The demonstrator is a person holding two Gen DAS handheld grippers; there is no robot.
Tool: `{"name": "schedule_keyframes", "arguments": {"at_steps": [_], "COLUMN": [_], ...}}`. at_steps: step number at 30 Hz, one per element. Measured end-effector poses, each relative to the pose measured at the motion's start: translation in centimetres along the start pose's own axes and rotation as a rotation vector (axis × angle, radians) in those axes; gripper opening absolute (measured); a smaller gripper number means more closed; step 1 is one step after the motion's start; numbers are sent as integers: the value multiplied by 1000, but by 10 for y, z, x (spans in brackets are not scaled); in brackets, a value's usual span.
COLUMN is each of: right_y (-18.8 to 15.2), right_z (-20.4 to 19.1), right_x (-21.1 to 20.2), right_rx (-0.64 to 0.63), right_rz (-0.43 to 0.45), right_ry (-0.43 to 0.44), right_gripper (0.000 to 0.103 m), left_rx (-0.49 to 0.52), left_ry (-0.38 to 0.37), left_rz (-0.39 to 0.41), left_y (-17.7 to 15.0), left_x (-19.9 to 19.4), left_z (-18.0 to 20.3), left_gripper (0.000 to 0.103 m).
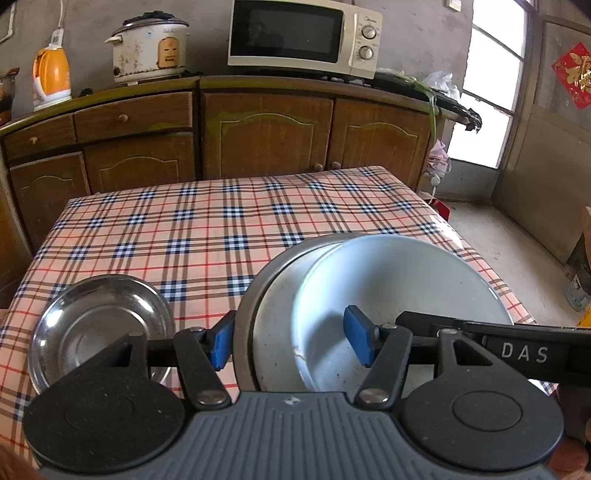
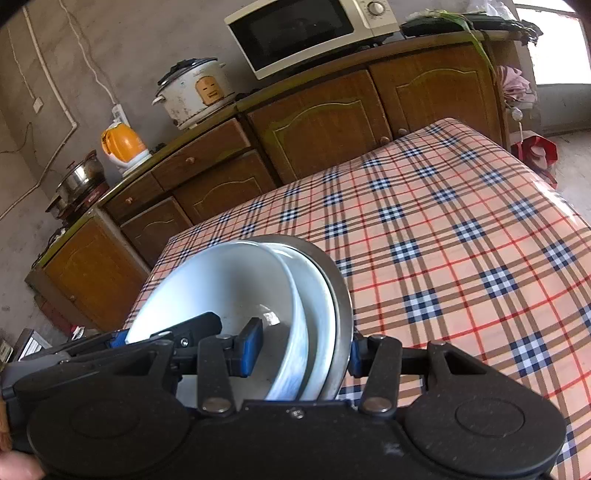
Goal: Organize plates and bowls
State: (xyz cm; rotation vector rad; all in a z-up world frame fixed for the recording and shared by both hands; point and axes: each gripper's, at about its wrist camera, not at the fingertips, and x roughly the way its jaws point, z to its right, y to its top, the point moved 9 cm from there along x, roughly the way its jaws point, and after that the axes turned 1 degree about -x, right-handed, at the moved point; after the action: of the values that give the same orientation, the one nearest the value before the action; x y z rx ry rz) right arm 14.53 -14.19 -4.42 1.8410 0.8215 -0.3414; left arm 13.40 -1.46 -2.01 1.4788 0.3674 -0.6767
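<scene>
A nested stack hangs between both grippers above the checked tablecloth: a steel bowl outermost, a white bowl inside it, and a second white bowl innermost. My left gripper is shut on the stack's left side, one blue pad outside the steel rim and the other inside the inner bowl. My right gripper is shut on the opposite side in the same way, and shows as a black arm in the left wrist view. A separate shallow steel plate lies on the cloth at the near left.
Wooden cabinets run behind the table, carrying a microwave, a rice cooker and an orange kettle. A window is at the right. A steel pot sits on a burner at the far left.
</scene>
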Motion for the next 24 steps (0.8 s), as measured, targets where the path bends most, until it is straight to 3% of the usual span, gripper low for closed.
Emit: {"name": "schedule_keyframes", "arguments": {"at_steps": [24], "right_y": [-11], "right_z": [-58], "right_x": [19], "right_rx": [-52], "right_rz": [-45], "right_ry": [60], "right_gripper": [55], "left_rx": [-56], "left_ry": [68], "left_rz": [12], "left_y": [-5], "left_x": [-26], "left_z": [-51], "left_gripper": [62]}}
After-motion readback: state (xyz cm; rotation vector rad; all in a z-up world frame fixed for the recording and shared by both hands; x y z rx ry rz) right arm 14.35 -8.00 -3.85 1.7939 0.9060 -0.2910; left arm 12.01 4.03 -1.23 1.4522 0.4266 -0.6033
